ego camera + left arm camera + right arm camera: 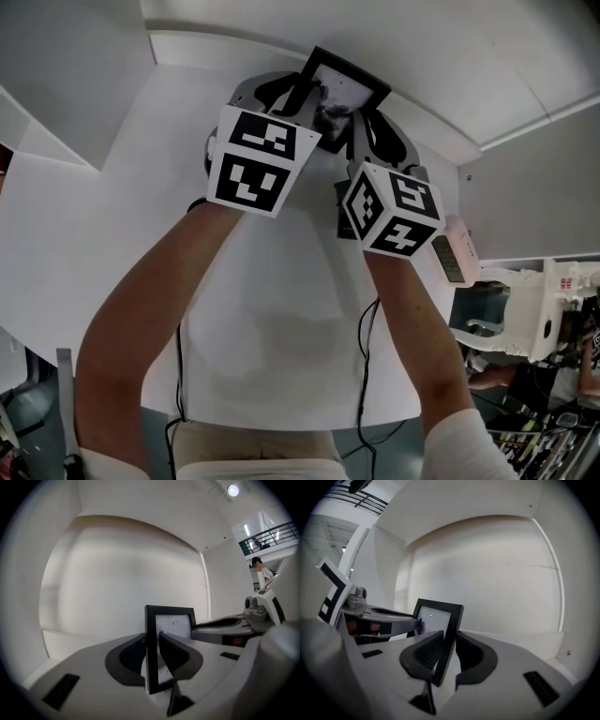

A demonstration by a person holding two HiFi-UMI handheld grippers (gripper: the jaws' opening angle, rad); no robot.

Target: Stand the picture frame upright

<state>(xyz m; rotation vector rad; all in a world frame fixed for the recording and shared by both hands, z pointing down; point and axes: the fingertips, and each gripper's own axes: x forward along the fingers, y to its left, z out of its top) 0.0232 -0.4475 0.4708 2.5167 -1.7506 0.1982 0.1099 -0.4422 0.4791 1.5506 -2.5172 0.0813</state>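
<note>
black picture frame (342,89) is held near upright over the far side of the white table (281,319). left gripper (151,656) and right gripper (446,654) each clamp one side edge, probably to steady it for standing.

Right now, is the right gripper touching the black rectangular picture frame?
Touching. The right gripper view shows the right gripper clamped on one edge of the black rectangular picture frame.
</note>
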